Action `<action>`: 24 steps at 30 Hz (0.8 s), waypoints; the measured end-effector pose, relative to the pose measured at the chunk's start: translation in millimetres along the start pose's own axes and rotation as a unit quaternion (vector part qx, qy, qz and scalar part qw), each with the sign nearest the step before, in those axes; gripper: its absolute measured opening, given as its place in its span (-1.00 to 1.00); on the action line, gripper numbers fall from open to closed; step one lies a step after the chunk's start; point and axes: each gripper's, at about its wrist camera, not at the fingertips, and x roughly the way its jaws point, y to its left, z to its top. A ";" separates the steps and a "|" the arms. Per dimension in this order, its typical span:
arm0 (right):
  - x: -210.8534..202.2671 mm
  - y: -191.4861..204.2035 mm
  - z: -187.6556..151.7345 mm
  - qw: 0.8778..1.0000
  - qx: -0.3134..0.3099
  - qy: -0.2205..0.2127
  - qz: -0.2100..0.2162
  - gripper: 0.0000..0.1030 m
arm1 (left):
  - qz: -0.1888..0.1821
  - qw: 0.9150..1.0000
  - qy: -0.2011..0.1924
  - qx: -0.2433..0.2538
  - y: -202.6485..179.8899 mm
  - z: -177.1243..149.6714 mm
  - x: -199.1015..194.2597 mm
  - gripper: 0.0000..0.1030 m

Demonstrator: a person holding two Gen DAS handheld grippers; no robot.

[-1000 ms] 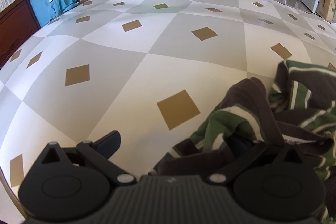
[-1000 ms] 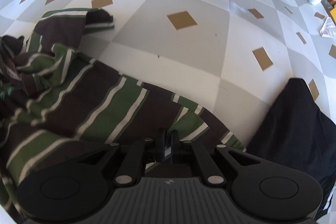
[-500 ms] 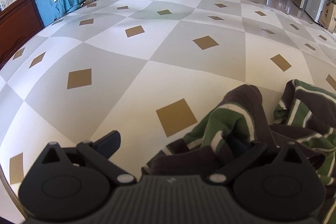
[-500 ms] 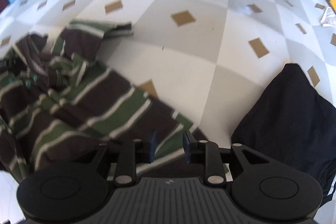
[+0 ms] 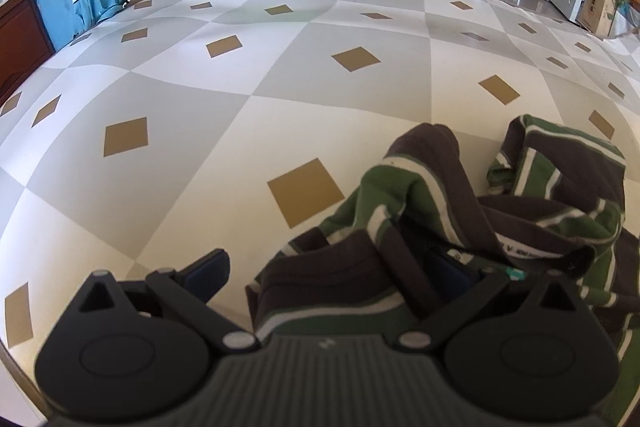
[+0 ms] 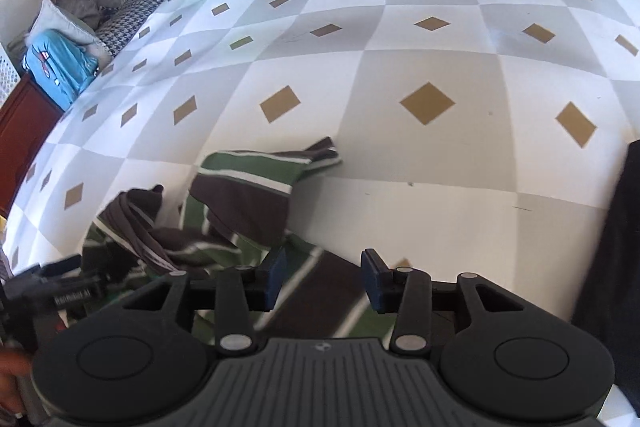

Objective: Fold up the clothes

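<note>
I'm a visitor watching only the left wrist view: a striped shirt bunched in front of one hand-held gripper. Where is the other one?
Observer: The right hand-held gripper hangs over the striped shirt's near edge. Its jaws have just been opening; cloth shows between them, unpinched.
Operator: Any other clothes around?
Observer: Yes, a black garment lies on the checked cloth, to the right of that gripper and apart from the shirt.

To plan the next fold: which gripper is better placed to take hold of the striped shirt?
Left, probably. The left gripper stands open with a fold of the striped shirt lying between its jaws. The right gripper has just been opening, nothing pinched.
</note>
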 end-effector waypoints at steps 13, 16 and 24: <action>43.7 16.1 22.9 0.999 0.042 0.003 0.012 -0.09 | -0.019 1.000 0.011 0.016 2.3 -10.0 0.8 1.00; 52.8 21.5 24.2 0.999 0.035 0.008 0.009 -0.08 | -0.023 0.999 0.012 0.019 2.9 -11.7 0.8 1.00; 64.9 37.4 24.7 1.000 0.020 0.008 0.015 -0.09 | -0.030 0.999 0.013 0.028 1.6 -14.6 0.8 1.00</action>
